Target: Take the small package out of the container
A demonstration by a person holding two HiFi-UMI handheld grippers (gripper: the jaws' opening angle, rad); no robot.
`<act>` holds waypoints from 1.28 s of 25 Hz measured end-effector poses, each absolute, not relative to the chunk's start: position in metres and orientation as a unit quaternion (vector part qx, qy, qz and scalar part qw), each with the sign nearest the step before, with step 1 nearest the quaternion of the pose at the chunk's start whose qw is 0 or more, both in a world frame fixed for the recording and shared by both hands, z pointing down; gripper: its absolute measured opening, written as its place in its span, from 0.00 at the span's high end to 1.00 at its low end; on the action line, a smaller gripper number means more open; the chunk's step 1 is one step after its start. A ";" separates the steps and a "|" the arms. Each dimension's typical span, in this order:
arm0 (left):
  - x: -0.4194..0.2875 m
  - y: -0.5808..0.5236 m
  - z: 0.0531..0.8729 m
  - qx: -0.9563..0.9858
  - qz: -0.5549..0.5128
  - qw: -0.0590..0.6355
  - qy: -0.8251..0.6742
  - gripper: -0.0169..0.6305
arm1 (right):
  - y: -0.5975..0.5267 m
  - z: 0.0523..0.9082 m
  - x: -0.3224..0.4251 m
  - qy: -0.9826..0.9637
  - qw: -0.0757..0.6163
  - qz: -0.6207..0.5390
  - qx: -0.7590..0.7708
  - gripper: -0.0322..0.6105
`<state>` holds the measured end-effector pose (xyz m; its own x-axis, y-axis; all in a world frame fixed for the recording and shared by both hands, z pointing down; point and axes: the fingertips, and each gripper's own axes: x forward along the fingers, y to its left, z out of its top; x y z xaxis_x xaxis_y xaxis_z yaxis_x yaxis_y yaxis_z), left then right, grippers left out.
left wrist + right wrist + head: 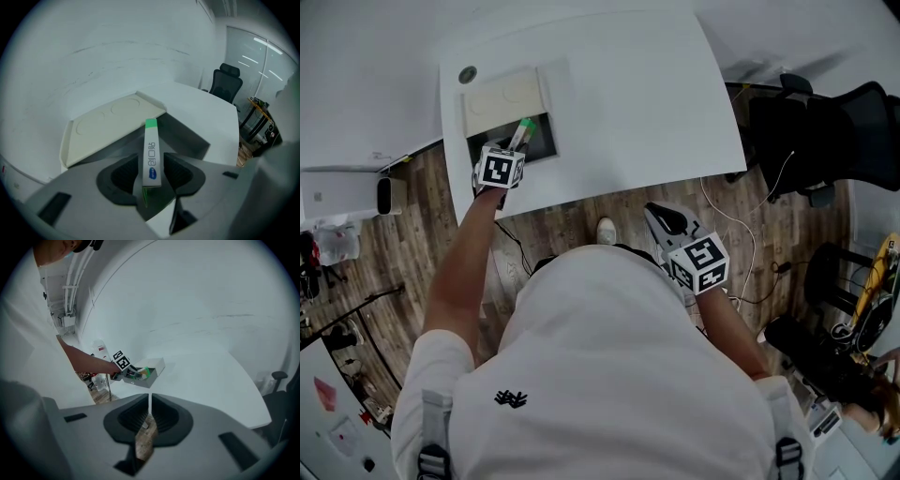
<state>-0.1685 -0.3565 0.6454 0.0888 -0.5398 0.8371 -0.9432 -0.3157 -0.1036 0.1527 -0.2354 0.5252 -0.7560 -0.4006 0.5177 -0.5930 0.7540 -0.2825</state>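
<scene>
White short-sleeved shirt, small black emblem on back; grey shoulder straps with buckles; white shoe.

We're looking down on the bench, and the container sits on its near left corner. Its lid lies folded back just behind the opening, and a small round disc sits behind that, at the far left corner. The small package stands tilted in the container, its top leaning away toward the lid. The left gripper comes in over the near edge, its fingers closing with the package between them. The right gripper hangs off the bench, before its near edge, over the floor. A chair stands to the bench's right.
</scene>
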 end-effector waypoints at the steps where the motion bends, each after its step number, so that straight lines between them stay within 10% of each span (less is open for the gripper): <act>1: -0.169 -0.356 0.647 0.695 0.417 0.245 -0.532 0.71 | -0.236 0.526 0.153 -0.911 0.219 0.221 0.272 0.91; 32: -0.165 -0.317 0.535 0.750 0.301 0.198 -0.554 0.83 | -0.216 0.525 0.093 -0.927 0.213 0.209 0.226 0.91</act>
<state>-0.1651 -0.3170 0.5352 0.2046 -0.7124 0.6713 -0.9511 -0.3068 -0.0358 0.0926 -0.2158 0.5249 -0.8073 -0.3305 0.4889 -0.5080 0.8108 -0.2906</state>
